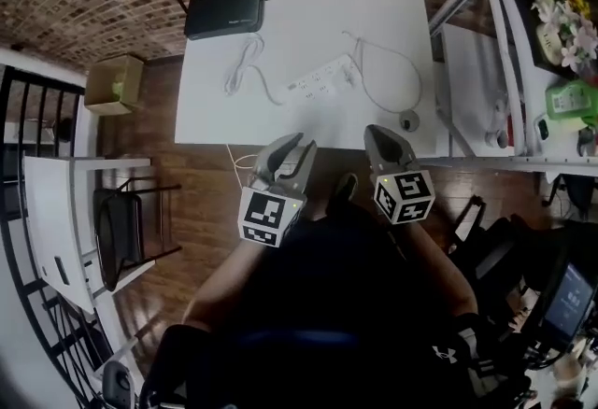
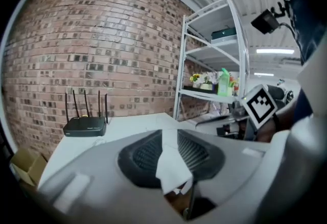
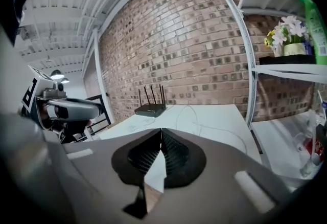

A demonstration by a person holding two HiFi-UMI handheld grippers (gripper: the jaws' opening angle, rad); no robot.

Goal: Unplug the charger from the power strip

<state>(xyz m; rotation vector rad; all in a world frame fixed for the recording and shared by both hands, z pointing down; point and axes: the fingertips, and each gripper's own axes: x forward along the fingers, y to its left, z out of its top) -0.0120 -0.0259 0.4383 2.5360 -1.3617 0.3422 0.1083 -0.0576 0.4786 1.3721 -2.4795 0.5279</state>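
A white power strip (image 1: 313, 80) lies in the middle of the white table (image 1: 308, 15). A white charger (image 1: 349, 67) sits plugged in at its right end. The charger's thin cable (image 1: 400, 71) loops to the right and ends near the table's front right corner. Both grippers hover at the table's near edge, well short of the strip. My left gripper (image 1: 301, 144) (image 2: 170, 133) has its jaws a little apart, with nothing between them. My right gripper (image 1: 381, 132) (image 3: 161, 131) is shut and empty.
A black router (image 1: 224, 10) (image 2: 84, 126) (image 3: 149, 111) stands at the table's far left, and the strip's thick white cord (image 1: 245, 66) runs toward it. A metal shelf (image 1: 523, 71) with bottles and flowers stands to the right. A cardboard box (image 1: 114, 83) and a chair (image 1: 121, 234) are on the left.
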